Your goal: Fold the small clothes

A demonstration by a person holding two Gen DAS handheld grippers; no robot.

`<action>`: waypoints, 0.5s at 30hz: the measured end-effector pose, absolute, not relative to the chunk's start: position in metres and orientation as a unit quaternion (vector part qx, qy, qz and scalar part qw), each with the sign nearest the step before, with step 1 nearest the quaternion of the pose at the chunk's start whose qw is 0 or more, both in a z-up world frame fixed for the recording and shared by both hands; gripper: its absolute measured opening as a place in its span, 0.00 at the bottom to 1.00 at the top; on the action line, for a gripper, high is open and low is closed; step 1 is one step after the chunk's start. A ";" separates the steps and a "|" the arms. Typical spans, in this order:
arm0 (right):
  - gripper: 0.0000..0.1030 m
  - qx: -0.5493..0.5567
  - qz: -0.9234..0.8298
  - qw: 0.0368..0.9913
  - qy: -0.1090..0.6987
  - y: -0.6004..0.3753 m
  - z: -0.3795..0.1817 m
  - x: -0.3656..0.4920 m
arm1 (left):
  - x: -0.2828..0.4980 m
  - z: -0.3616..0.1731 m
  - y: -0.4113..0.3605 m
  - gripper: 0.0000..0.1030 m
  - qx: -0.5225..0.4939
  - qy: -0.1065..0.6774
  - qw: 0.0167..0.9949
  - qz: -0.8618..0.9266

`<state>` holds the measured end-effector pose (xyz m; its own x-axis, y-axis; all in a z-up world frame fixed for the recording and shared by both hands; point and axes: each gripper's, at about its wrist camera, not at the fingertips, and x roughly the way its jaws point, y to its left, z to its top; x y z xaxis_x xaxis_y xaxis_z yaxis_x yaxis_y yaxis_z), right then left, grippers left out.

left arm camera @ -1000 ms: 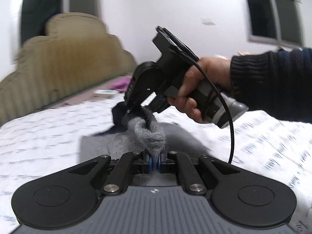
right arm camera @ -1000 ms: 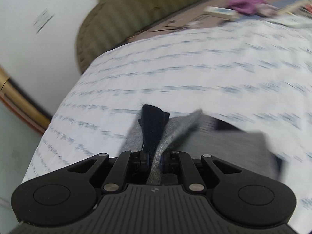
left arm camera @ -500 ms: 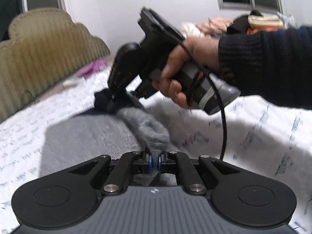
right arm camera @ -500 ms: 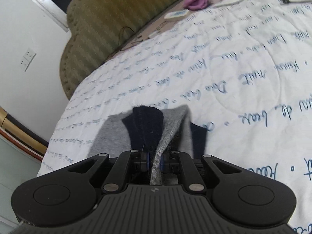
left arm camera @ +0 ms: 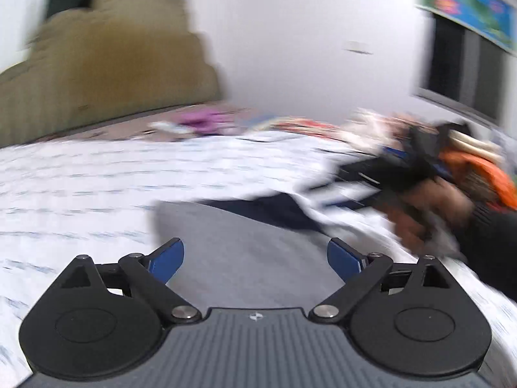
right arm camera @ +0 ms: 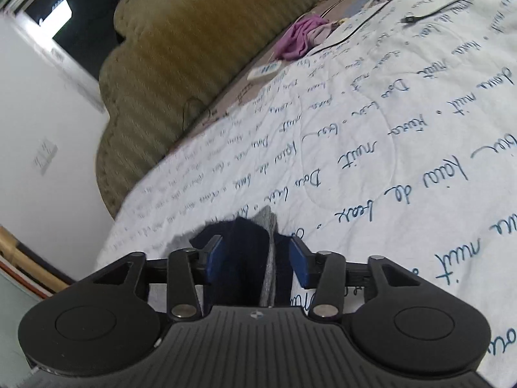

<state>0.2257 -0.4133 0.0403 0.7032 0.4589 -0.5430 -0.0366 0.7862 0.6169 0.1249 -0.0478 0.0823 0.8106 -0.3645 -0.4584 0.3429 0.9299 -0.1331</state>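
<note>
While both tongs' jaws are opening, left gripper (left arm camera: 255,258) empty, right gripper (right arm camera: 255,260) straddles the grey-navy garment (right arm camera: 258,242), which runs lengthwise between its pads without being pressed.

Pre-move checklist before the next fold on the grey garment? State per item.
1. Left gripper clear of the cloth: ok, jaws opening wide, nothing between the pads.
2. Right gripper released: ok, jaws opening, pads off, though the grey-and-navy garment is between them.
3. Garment down on the printed bedspread: ok in the left wrist view.
4. Fold lying neat: cannot tell, left view is motion-blurred.
5. Black cable away from the garment: ok.
</note>
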 end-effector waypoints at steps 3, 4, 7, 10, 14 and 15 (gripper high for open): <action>0.51 0.273 0.134 0.874 0.379 -0.395 0.037 0.242 | 0.206 0.068 -0.040 0.94 -0.091 0.329 0.929 -0.143; 0.51 0.264 0.132 0.873 0.387 -0.389 0.035 0.248 | 0.232 0.058 -0.039 0.93 -0.120 0.363 0.913 -0.139; 0.34 0.224 0.128 0.878 0.404 -0.369 0.031 0.259 | 0.287 0.029 -0.042 0.73 -0.152 0.435 0.882 -0.098; 0.14 0.244 0.143 0.882 0.377 -0.372 0.038 0.257 | 0.305 0.019 -0.043 0.34 -0.185 0.457 0.863 -0.114; 0.11 0.267 0.107 0.869 0.402 -0.391 0.008 0.265 | 0.306 0.005 -0.038 0.29 -0.189 0.442 0.869 -0.116; 0.10 0.274 0.111 0.870 0.394 -0.391 0.002 0.261 | 0.303 0.004 -0.039 0.29 -0.181 0.437 0.873 -0.117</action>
